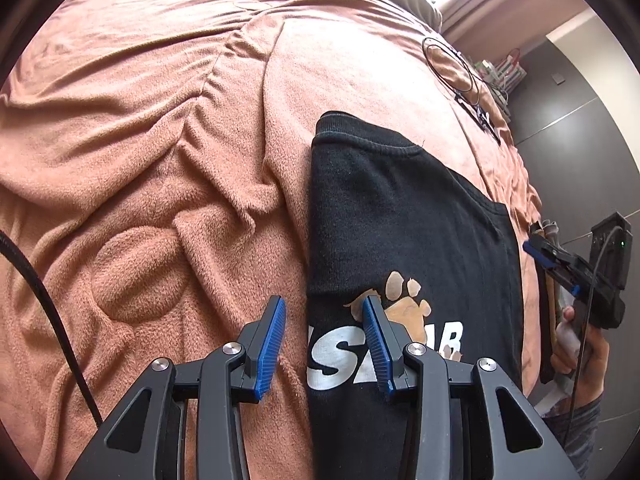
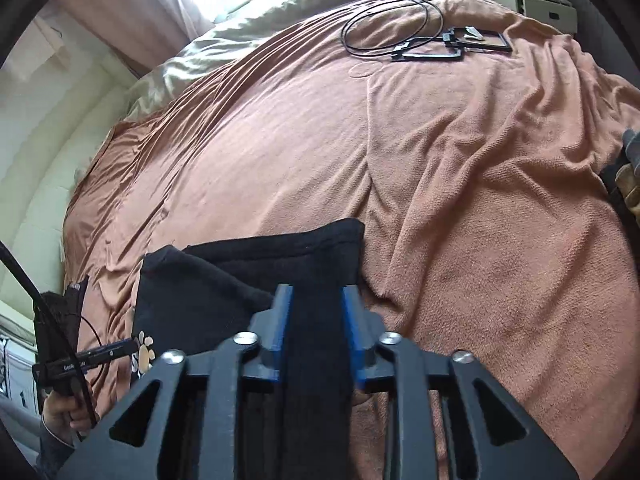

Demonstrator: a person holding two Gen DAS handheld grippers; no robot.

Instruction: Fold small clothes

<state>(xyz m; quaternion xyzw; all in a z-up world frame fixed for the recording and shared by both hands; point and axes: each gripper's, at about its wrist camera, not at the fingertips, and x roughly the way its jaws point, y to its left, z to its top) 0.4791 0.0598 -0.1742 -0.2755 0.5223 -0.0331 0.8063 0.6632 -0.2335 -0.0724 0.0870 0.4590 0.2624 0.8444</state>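
Observation:
A small black T-shirt with a paw print and white letters lies on the salmon blanket, folded into a long strip. My left gripper is open above the shirt's left edge, one blue finger over the blanket, the other over the print. In the right wrist view the shirt lies close in front. My right gripper has black cloth between its blue fingers; the jaws stand partly apart around it. The right gripper also shows in the left wrist view at the shirt's far side.
A coiled black cable and flat black frames lie on the far part of the blanket. A green quilt lies near the window. The bed edge and a dark wall are on the right.

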